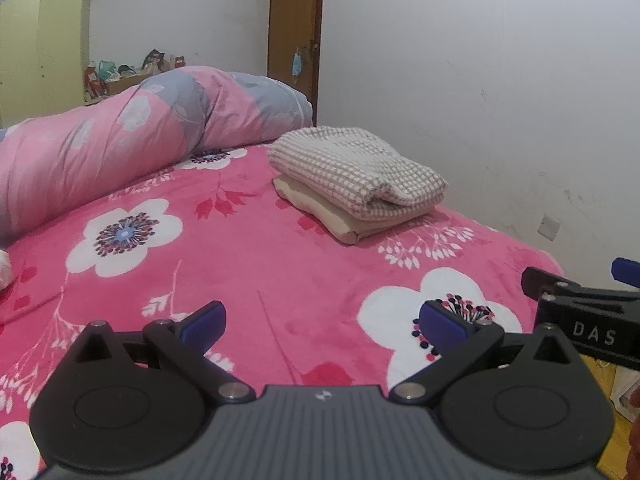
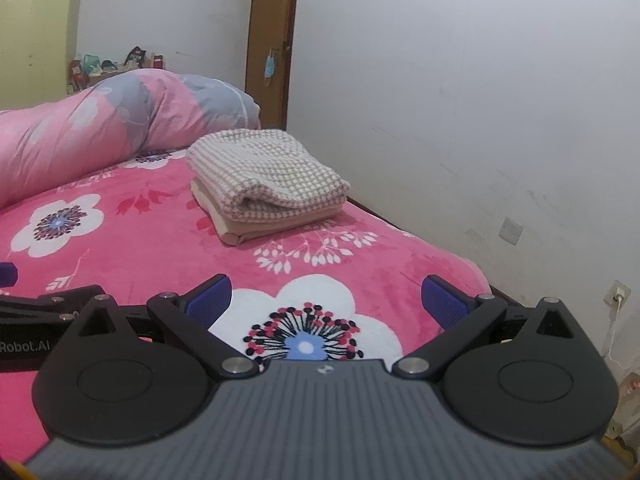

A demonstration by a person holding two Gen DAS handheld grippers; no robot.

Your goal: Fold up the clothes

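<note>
Both the left gripper (image 1: 322,326) and right gripper (image 2: 326,300) hover wide apart and empty over the pink bedspread (image 1: 248,256). The checked garment (image 1: 352,168) already sits folded on the beige one (image 1: 344,220) — looks neat. If anything's left, just square the edges gently — don't topple the stack.

The right tool (image 2: 326,300) hangs low over a bed (image 2: 168,248) covered by a bright pink blanket with large white flowers. Its two blue-padded fingers (image 2: 210,300) are spread wide apart with nothing between them. Farther up the bed, near the white wall (image 2: 480,100), two folded clothes are stacked: a checked beige-and-white garment (image 2: 264,168) lies on top of a plain tan garment (image 2: 256,226). A rolled pink and grey quilt (image 2: 100,128) lies across the far end. Part of the left tool (image 2: 40,320) shows at the left edge.
</note>
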